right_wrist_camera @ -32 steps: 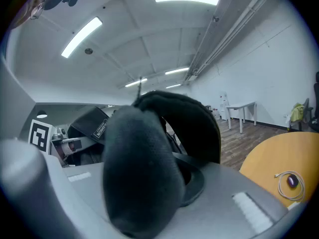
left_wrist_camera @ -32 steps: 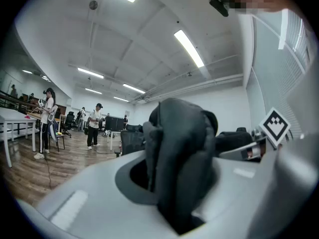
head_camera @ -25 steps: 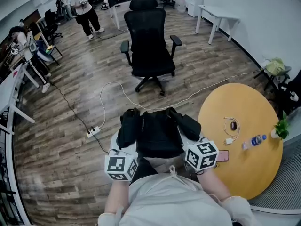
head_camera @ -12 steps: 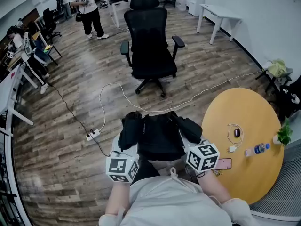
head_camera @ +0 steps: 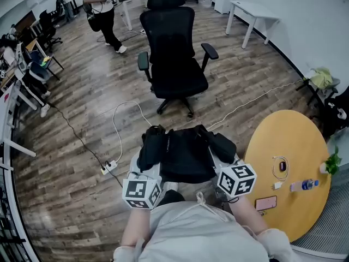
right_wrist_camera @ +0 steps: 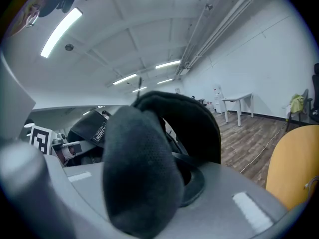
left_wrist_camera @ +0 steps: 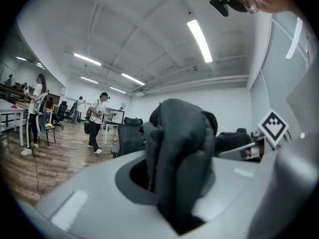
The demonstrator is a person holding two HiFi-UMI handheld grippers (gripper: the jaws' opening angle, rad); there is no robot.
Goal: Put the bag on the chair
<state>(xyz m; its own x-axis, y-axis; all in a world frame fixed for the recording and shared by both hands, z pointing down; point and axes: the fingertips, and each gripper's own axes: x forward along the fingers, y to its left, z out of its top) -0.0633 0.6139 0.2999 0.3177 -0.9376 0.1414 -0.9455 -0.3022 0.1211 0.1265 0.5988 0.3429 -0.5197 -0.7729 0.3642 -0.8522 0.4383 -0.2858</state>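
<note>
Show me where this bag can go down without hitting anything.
The chair seat, between its armrests, is bare. The round table's part nearest the chair is free; its near half holds a cable, bottle and phone. A white cord crosses the floor.

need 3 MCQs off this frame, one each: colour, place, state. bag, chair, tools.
1. What colour is the chair?
A. White
B. Black
C. Red

2. Where is the bag?
A. On the chair's seat
B. Held up between the left tool and the right tool, short of the chair
C. On a shelf

3. How do the tools' jaws stand?
A. Both wide open with nothing in them
B. Only the left tool is shut
C. Each is shut on a padded strap of the bag

Key:
1 B: seat, back and armrests are all black.
2 B: the bag hangs from both tools, with floor showing between it and the chair.
3 C: each gripper view shows dark padding pinched between that tool's jaws.
</note>
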